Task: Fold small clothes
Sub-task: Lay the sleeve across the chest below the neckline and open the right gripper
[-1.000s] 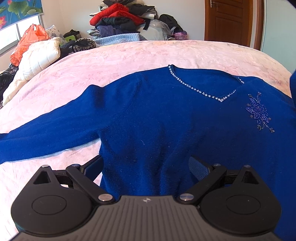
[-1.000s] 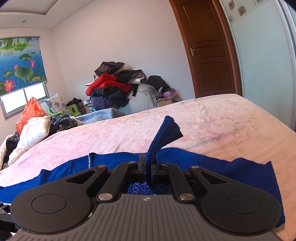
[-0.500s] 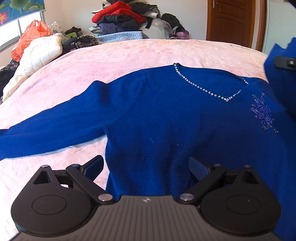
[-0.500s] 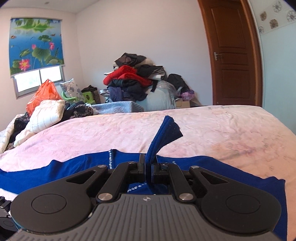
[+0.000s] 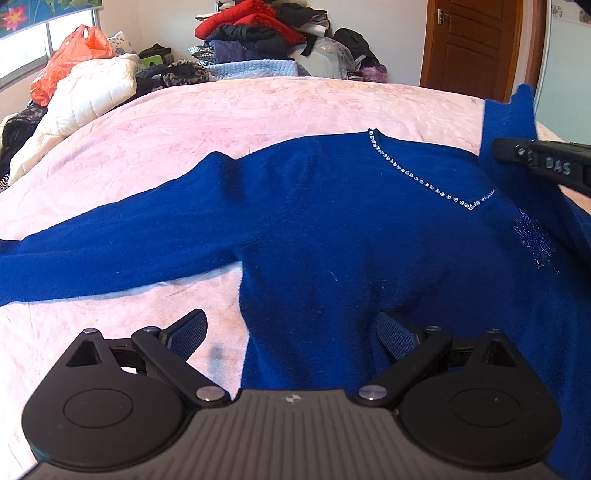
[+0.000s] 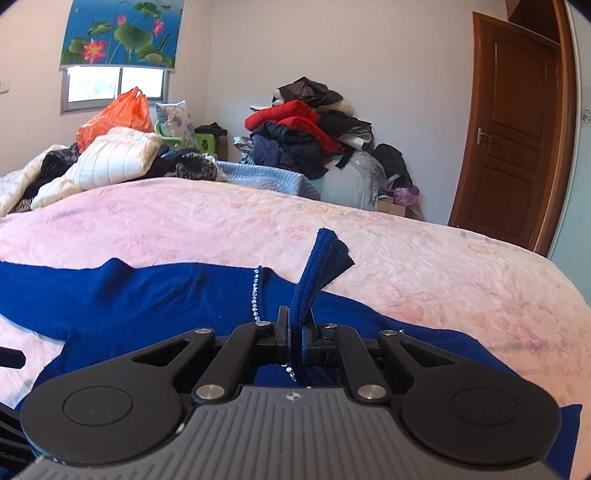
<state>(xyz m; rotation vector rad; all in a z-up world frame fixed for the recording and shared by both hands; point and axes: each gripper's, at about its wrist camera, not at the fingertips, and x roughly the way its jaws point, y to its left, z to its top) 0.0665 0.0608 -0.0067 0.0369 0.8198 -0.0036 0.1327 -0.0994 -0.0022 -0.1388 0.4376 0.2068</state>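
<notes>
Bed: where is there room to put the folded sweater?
The pink bed cover is bare beyond the blue sweater, between its neckline and the far clothes pile. Another bare patch lies below its outstretched sleeve. The edge by the white quilt and orange bag is crowded.

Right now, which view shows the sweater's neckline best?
The left wrist view: the neckline lies open, its whole V visible. The right wrist view shows only a short stretch of it, the rest hidden behind the right gripper.
</notes>
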